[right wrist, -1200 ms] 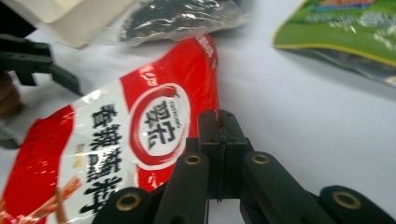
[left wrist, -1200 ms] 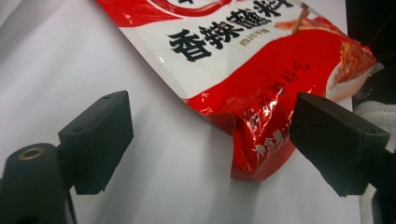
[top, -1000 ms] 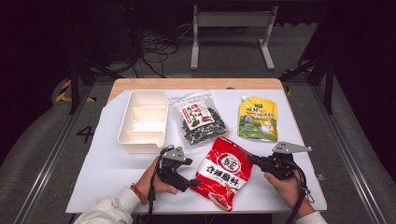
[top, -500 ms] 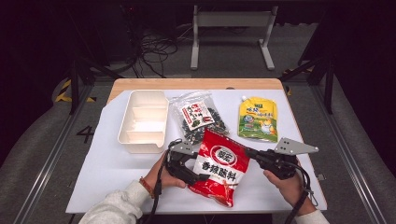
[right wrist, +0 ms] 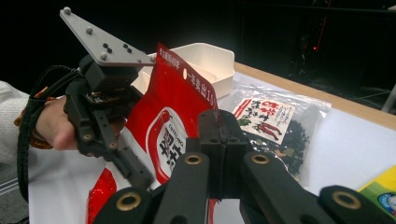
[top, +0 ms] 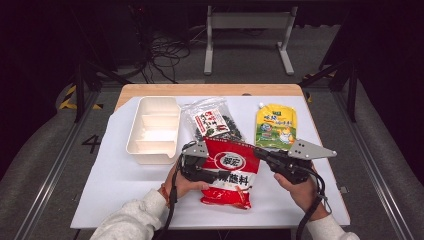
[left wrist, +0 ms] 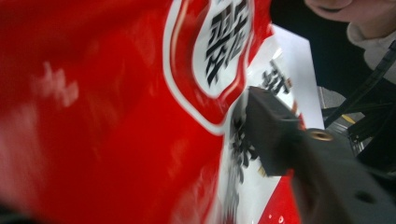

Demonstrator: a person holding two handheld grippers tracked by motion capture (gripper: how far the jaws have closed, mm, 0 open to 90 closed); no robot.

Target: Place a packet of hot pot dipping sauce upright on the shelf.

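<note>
A red seasoning bag [top: 232, 167] with a white label hangs tilted above the white sheet, held from both sides. My left gripper [top: 219, 175] is shut on its left half. In the left gripper view the bag [left wrist: 116, 93] is pressed close, one black finger [left wrist: 268, 135] lying over its front and the other hidden behind it. My right gripper [top: 257, 151] pinches the bag's upper right edge. In the right gripper view its jaws [right wrist: 219, 140] are closed on the bag [right wrist: 173, 112], and the left gripper [right wrist: 140, 175] clamps lower down.
A white divided tray [top: 150, 150] sits at the left of the sheet [top: 115, 175]. Behind the red bag lie a clear bag of dark dried food [top: 212, 122] and a yellow spouted pouch [top: 276, 125]. The table's wooden far edge [top: 210, 90] lies just beyond them.
The red bag has come up off the sheet and stands more upright. Both grippers rose with it and moved toward the back of the table.
</note>
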